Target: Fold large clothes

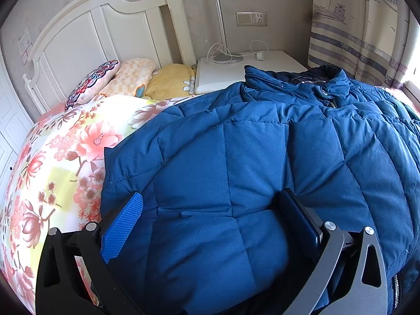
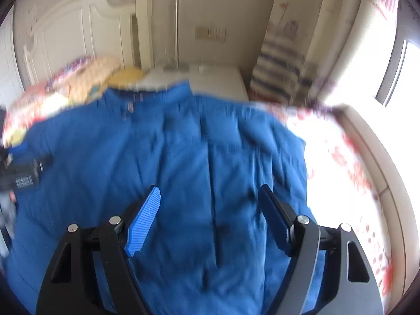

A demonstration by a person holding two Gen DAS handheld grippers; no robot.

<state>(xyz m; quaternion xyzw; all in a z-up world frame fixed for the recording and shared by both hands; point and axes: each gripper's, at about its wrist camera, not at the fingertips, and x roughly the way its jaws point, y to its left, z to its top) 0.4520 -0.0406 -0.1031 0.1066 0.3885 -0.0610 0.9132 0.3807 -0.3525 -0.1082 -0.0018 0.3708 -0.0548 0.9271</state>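
A large blue quilted jacket [image 1: 262, 144] lies spread on the flowered bedspread, its collar toward the nightstand. My left gripper [image 1: 211, 195] stands wide open, low on the jacket near its left edge. Puffy fabric bulges up between its fingers, and the blue pad [image 1: 122, 225] shows its bare face. In the blurred right wrist view the jacket [image 2: 183, 144] fills the middle. My right gripper [image 2: 210, 191] hangs open just over it, with nothing between its fingers.
The flowered bedspread [image 1: 52, 170] shows left of the jacket, and pillows [image 1: 131, 78] lie against the white headboard [image 1: 86, 34]. A white nightstand [image 1: 236, 71] with a lamp and charger stands beyond. A curtain [image 1: 354, 39] and a bright window [image 2: 401, 73] are on the right. A dark device with a barcode label [image 2: 23, 176] sits at the jacket's left edge.
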